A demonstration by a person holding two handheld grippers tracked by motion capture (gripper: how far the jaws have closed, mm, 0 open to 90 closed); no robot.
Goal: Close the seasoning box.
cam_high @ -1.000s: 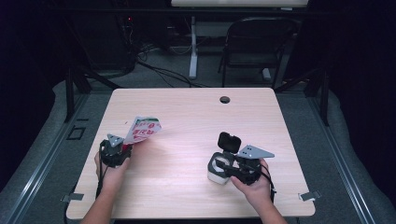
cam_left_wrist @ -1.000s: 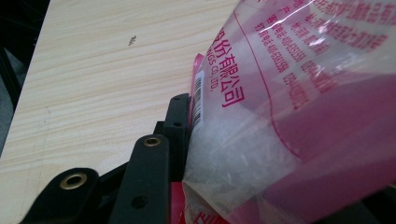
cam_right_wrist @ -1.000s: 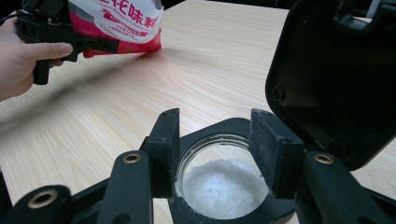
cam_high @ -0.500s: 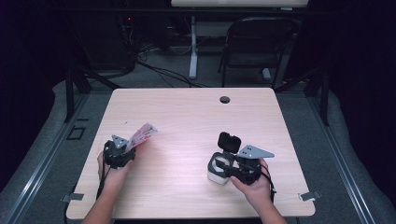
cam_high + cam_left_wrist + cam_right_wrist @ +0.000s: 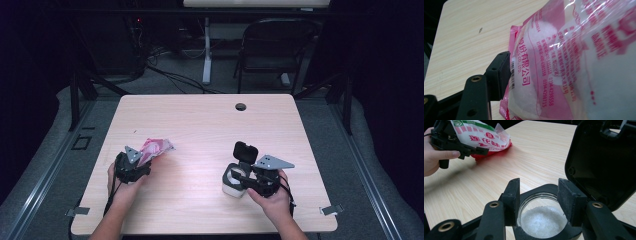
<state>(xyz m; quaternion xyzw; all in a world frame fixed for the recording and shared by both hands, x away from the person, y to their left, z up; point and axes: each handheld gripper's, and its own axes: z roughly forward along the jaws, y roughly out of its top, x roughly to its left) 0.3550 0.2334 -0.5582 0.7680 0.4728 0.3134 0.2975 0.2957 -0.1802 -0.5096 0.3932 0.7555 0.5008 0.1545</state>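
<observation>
Seasoning bag (image 5: 155,148) is laid on the counter (image 5: 200,125), between the left tool (image 5: 134,161)'s just-opened jaws. Open-lidded jar (image 5: 235,180) is clasped by the right tool (image 5: 245,176).

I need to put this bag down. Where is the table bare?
Bare wood runs between the bag and the jar, and across the whole far half up to the grommet hole. It is crowded at the near corners, around the left gripper and the right gripper.

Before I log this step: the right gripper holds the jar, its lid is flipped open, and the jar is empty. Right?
Not quite. The right gripper does hold the jar with the lid flipped open, but the jar isn't empty: the right gripper view shows white granules inside.
</observation>
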